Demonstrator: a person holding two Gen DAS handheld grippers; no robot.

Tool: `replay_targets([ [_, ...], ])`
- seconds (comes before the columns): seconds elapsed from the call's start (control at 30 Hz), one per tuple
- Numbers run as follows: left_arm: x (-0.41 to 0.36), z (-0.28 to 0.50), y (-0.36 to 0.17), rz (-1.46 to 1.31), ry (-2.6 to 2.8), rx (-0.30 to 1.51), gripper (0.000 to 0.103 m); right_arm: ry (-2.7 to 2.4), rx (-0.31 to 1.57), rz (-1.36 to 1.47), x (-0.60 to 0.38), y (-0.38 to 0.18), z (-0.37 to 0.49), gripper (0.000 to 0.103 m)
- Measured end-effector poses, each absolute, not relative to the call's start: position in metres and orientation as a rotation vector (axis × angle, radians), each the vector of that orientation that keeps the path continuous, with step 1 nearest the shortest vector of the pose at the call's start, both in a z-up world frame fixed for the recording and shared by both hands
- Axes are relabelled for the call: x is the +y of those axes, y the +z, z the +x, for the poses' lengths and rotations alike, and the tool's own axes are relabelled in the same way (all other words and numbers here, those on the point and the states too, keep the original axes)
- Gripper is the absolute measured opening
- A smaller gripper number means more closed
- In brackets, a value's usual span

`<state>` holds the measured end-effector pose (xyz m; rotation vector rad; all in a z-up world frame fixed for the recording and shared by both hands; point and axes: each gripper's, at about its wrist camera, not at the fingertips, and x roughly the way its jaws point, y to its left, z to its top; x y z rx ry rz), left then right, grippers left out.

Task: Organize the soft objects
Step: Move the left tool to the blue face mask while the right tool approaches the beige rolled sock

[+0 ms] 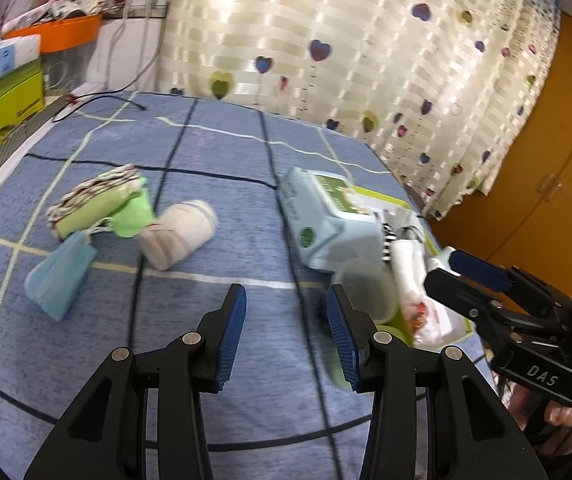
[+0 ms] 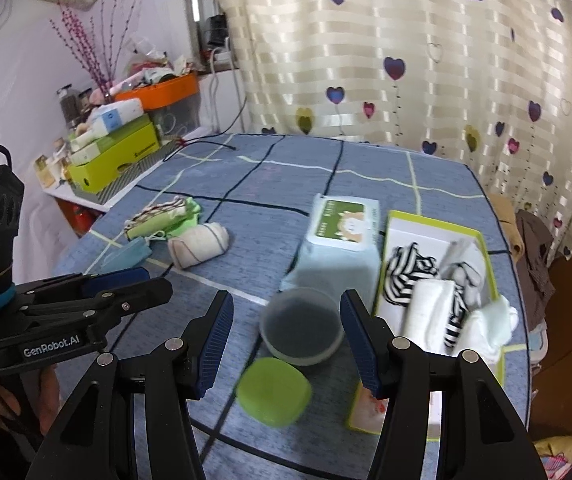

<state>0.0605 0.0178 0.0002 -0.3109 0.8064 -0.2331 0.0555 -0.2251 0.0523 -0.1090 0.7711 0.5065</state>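
Both hand-held grippers, the left hand-held gripper (image 1: 286,332) and right hand-held gripper (image 2: 286,344), hover open short of the beige sock roll (image 1: 178,236).

This is a lived-in room of a home, likely a bedroom. A cream curtain (image 2: 425,60) printed with hearts hangs behind a bed covered by a blue checked sheet (image 2: 270,184). To the left of the bed, a low shelf (image 2: 86,196) carries a green box (image 2: 114,160), an orange tub (image 2: 166,88) of odds and ends, small jars and a spray of pink branches (image 2: 90,44).
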Motion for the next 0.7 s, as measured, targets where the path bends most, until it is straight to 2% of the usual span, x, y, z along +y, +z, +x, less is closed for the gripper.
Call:
replay_targets([
  [0.7,0.126,0.067,-0.027,-0.362,-0.015,0.804,0.043,0.646,0.807,-0.200,-0.138,0.042,0.077,0.058],
])
